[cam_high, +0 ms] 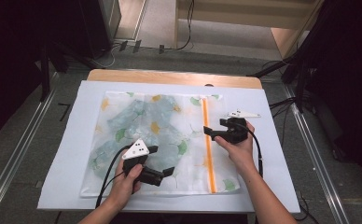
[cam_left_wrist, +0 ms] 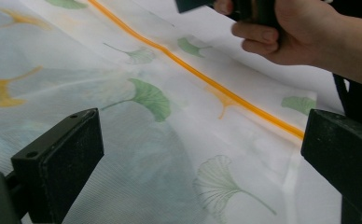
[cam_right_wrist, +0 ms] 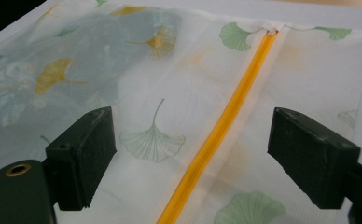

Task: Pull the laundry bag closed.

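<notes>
Two forearms enter from near edge, each hand gripping black claw.

Left claw (cam_high: 163, 161) near left, held low, pointing right; jaws wide apart, nothing between them. Grey three-cornered plate on top, cable trailing back along forearm.

Right claw (cam_high: 215, 129) farther off at right, pointing left toward centre; jaws spread, nothing clamped. Right hand (cam_left_wrist: 281, 30) wraps its body, fingers curled, cable running down along wrist.

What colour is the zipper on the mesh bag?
The zipper is orange, clearest in the right gripper view.

white leaf-print mesh bag (cam_high: 165, 135), orange zipper (cam_high: 208, 144)
</notes>
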Demonstrator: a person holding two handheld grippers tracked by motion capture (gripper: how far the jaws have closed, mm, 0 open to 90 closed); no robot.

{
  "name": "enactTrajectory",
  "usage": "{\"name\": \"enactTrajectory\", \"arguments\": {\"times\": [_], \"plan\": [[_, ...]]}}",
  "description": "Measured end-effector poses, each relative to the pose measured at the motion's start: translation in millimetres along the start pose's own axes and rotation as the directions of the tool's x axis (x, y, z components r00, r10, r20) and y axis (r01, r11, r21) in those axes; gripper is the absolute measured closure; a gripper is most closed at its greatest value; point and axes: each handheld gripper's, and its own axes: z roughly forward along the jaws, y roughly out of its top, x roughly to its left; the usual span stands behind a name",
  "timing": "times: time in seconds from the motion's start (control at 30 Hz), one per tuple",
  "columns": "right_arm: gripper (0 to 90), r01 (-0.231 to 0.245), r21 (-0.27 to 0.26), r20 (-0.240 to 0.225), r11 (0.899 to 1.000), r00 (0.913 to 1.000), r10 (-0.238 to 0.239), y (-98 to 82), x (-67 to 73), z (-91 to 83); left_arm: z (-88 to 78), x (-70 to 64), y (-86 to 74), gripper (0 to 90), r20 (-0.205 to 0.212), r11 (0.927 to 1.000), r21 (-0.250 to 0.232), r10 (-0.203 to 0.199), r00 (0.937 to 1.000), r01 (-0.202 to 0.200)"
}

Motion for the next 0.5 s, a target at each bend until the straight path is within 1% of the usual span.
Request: {"name": "enactTrajectory", "arguments": {"times": [0.03,0.2,0.23,0.3,0.43,0.5], "plan": [[13.4,0.001,-0.001,-0.001,1.000,1.0000,-0.001,-2.4,0.0,-2.0,-4.0,3.4,-0.5,0.0,-0.011,1.0000,0.000,0.009,0.9999,-0.009],[13.1,0.016,-0.008,-0.002,1.000,0.9999,-0.016,-18.9,0.3,-17.7,-21.7,17.5,-8.3,0.0,-0.062,0.9997,0.016,0.020,0.9979,-0.019],[13.1,0.012,-0.008,-0.005,1.000,0.9999,-0.012,-22.0,0.4,-20.8,-26.3,21.2,-10.4,0.0,-0.070,0.9997,0.018,0.014,0.9975,-0.013],[12.6,0.012,-0.010,-0.009,1.000,0.9999,-0.012,-27.8,0.2,-26.6,-35.1,28.1,-13.7,0.0,-0.082,1.0000,0.006,-0.007,0.9966,0.007],[11.2,0.017,-0.015,-0.015,1.000,0.9997,-0.017,-39.3,-0.5,-37.5,-52.4,38.5,-15.2,0.0,-0.120,0.9999,-0.011,-0.010,0.9927,0.009],[10.6,0.010,-0.014,-0.014,1.000,0.9999,-0.010,-43.6,-1.7,-42.6,-60.8,43.3,-17.1,0.0,-0.138,0.9999,-0.015,-0.007,0.9905,0.005]]}}
